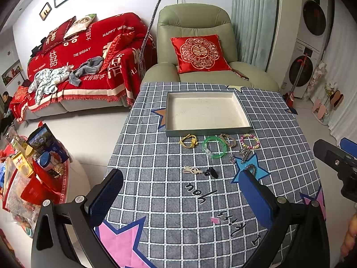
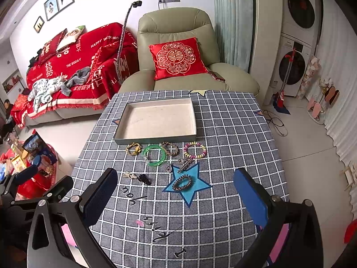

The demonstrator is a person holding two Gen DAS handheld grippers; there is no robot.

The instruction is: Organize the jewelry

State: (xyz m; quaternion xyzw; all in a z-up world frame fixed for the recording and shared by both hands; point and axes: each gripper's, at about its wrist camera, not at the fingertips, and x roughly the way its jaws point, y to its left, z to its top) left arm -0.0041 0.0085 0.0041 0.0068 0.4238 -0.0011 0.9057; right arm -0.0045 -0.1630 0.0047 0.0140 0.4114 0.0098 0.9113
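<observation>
An empty shallow tray (image 1: 208, 131) (image 2: 156, 139) lies on the checked tablecloth. In front of it lie a yellow hair tie (image 1: 189, 141) (image 2: 133, 149), a green bangle (image 1: 214, 146) (image 2: 155, 155), a braided bracelet (image 1: 228, 139) (image 2: 170, 148), a beaded bracelet (image 1: 250, 141) (image 2: 195, 150), silver pendants (image 1: 244, 154) (image 2: 185, 164), a dark coil hair tie (image 2: 182, 182), a cream clip (image 1: 192, 170) (image 2: 129, 175) and a black clip (image 1: 212, 173) (image 2: 144, 178). My left gripper (image 1: 181, 192) is open and empty, nearer than the jewelry. My right gripper (image 2: 176, 192) is open and empty too.
A green armchair (image 1: 196, 51) with a red cushion stands behind the table. A red-covered sofa (image 1: 89, 67) is at the left. A low table with boxes (image 1: 33, 163) is at the near left. Stacked washing machines (image 2: 294, 44) stand at the right.
</observation>
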